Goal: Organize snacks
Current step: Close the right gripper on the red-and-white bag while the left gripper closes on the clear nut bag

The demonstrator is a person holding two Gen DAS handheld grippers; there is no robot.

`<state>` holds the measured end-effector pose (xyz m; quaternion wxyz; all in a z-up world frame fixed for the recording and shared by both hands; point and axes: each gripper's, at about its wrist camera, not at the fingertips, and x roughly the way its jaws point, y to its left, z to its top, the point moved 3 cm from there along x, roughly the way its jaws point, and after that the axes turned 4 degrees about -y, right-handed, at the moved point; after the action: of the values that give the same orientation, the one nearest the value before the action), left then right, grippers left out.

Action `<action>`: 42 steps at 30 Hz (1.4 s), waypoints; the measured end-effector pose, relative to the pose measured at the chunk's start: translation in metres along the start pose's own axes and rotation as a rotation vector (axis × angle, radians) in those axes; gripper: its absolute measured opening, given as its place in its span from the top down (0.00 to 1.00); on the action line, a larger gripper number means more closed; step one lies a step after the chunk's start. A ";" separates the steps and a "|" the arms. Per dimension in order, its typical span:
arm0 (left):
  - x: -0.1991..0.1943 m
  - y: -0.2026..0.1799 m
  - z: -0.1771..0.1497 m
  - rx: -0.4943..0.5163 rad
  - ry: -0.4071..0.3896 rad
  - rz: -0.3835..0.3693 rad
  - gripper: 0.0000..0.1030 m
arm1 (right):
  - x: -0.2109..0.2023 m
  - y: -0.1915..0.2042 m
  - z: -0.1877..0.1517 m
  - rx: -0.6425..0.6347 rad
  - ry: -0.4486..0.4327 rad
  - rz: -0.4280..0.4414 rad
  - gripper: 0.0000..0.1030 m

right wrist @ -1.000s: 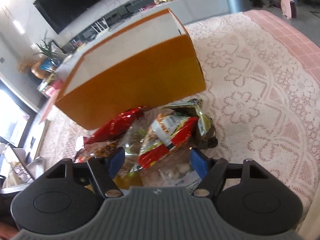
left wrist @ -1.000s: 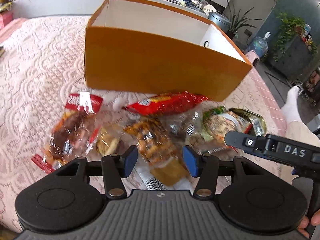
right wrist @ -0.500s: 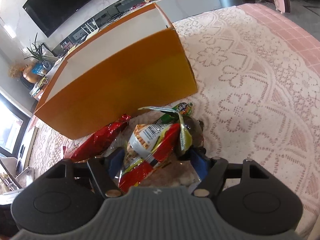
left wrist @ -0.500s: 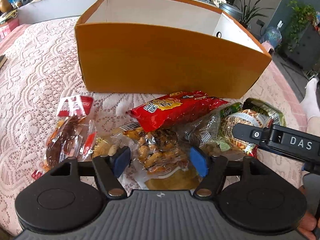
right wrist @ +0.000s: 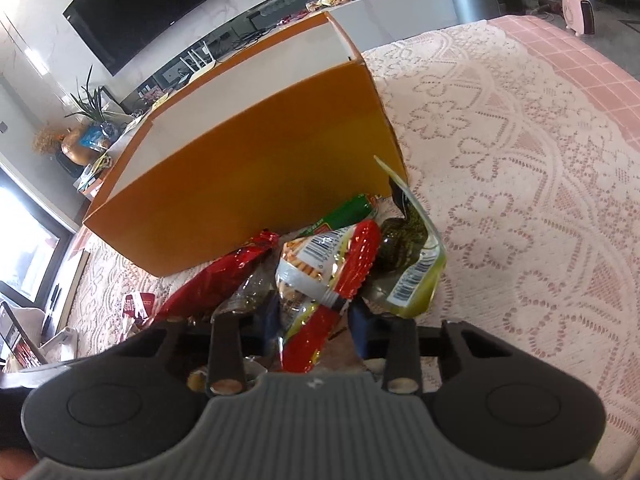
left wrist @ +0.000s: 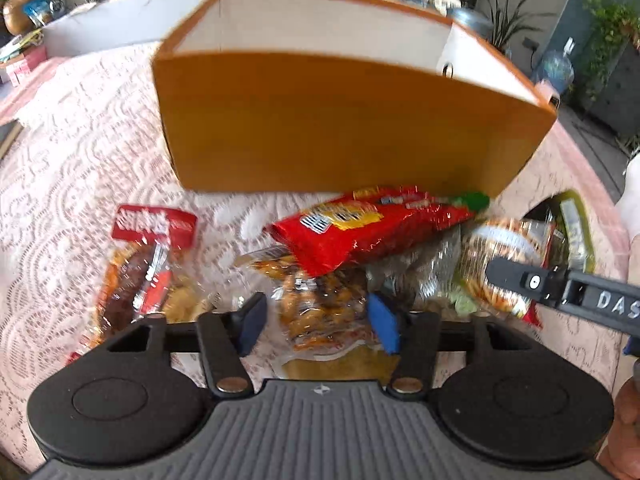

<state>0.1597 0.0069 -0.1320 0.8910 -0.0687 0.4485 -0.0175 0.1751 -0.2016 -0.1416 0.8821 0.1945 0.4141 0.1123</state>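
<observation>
Step in hand: two snacks are being picked from the pile on the lace-covered counter [right wrist: 520, 152].
Right hand-held gripper [right wrist: 314, 320]: just closed, clenched on the red-and-clear packet [right wrist: 324, 280].
Left hand-held gripper [left wrist: 316, 324]: jaws just narrowed, astride the nut packet [left wrist: 320, 308]; grip cannot be told.
Orange box [left wrist: 340, 120]: just behind the pile.
Next move: lifting over the box wall is judged necessary.

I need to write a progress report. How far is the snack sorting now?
Nothing looks done: the visible inside of the orange box is bare. In hand: the right gripper, jaws just closing, pinches a red-and-clear packet. The left gripper straddles a nut bag. The red bag and others remain.
</observation>
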 end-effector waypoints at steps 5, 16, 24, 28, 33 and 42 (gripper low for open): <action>-0.008 0.010 -0.002 -0.036 -0.025 -0.030 0.51 | -0.005 0.004 0.001 -0.018 -0.014 -0.003 0.71; -0.043 0.010 -0.006 -0.025 -0.098 -0.086 0.75 | -0.033 0.019 0.001 -0.118 -0.113 -0.018 0.73; -0.053 -0.006 -0.007 -0.008 -0.113 -0.189 0.85 | -0.038 0.018 -0.009 -0.131 -0.083 -0.042 0.73; -0.045 -0.006 -0.008 -0.075 -0.091 -0.256 0.79 | -0.035 0.010 -0.013 -0.102 -0.063 -0.040 0.73; -0.035 -0.012 -0.010 -0.072 -0.058 -0.214 0.76 | -0.032 0.005 -0.016 -0.075 -0.046 -0.026 0.73; -0.023 -0.011 -0.008 -0.083 -0.003 -0.173 0.70 | -0.027 0.005 -0.017 -0.091 -0.044 -0.017 0.72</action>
<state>0.1397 -0.0029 -0.1168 0.8832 -0.1440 0.4398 -0.0756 0.1445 -0.2027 -0.1310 0.8998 0.1530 0.3908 0.1194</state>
